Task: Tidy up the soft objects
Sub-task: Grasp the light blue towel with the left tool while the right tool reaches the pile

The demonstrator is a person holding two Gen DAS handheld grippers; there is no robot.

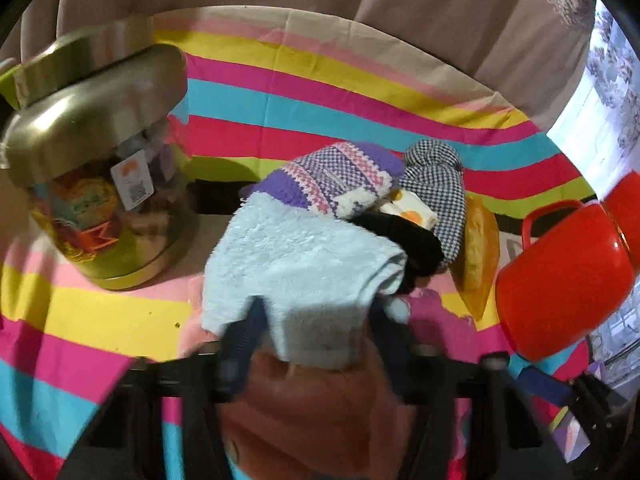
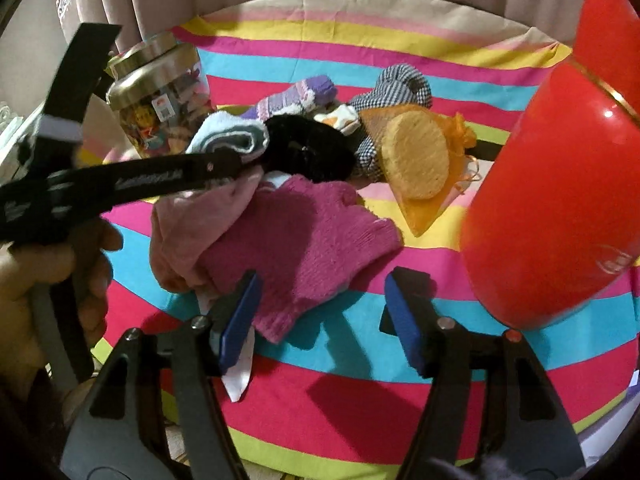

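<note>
A pile of soft things lies on the striped cloth (image 2: 360,368). In the left wrist view my left gripper (image 1: 316,316) has its blue fingers on both sides of a fluffy light blue cloth (image 1: 296,256), pinching it. A pale pink cloth (image 1: 312,420) lies beneath. My right gripper (image 2: 322,312) is open just above the near edge of a magenta glove (image 2: 304,240), with its left finger (image 2: 240,320) at the cuff. Behind are a purple patterned sock (image 2: 296,96), a black fluffy item (image 2: 312,152) and a houndstooth cloth (image 2: 400,84).
A jar with a gold lid (image 1: 96,160) stands at the left. A red plastic mug (image 2: 552,208) stands at the right, close to my right finger. An orange mesh bag with a round yellow sponge (image 2: 416,156) leans by the pile. A beige curtain (image 1: 440,8) hangs behind.
</note>
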